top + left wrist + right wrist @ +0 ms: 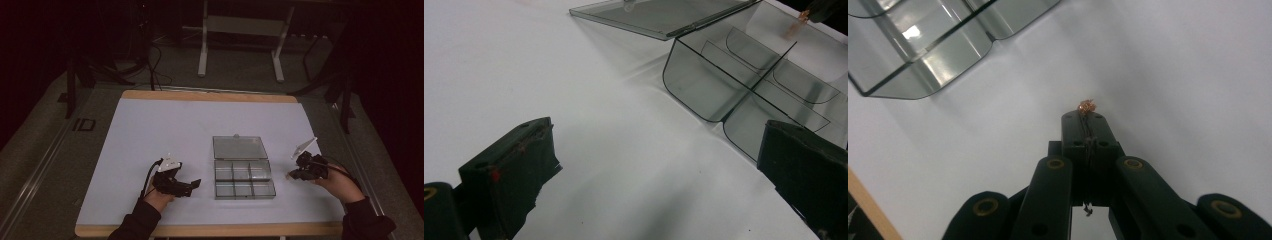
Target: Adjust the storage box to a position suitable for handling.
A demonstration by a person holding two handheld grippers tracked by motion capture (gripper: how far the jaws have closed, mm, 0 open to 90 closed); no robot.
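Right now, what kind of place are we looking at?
Probably a lab or recording setup, not a home: a white-topped table in a dark room, cables on the floor, and a lone clear compartment box.

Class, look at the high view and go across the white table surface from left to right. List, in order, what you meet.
Left gripper with its jaws apart → clear compartment box with its lid open → right gripper, jaws shut on a small copper-coloured piece.
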